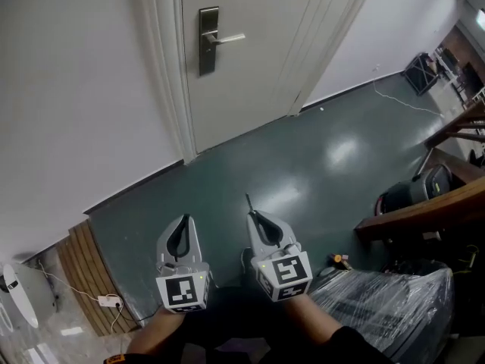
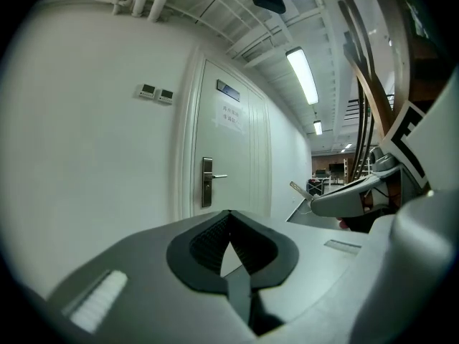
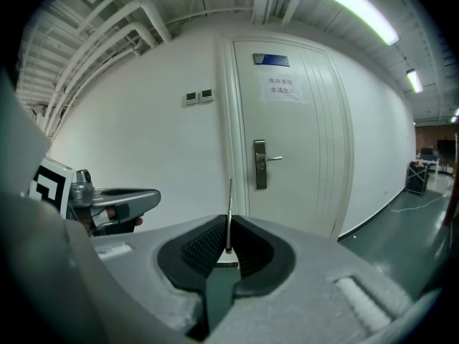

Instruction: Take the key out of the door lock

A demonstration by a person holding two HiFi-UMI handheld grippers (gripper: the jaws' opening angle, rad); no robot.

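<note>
Key (image 3: 229, 199), clamped in right gripper (image 3: 228, 236), tip protruding, well apart from door (image 3: 305, 142)

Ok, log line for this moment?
key: clamped in right gripper, away from door | left gripper: shut, empty | door: closed

I have my left tool (image 1: 183, 220) just beside my right tool (image 1: 255, 217), both above the floor (image 1: 318, 158) and well apart from the door (image 1: 258, 59) ahead. The key (image 1: 248, 202) sits between the right tool's jaws, pointing at the door. The lock plate (image 1: 208, 44) is on the door's left side.
</note>
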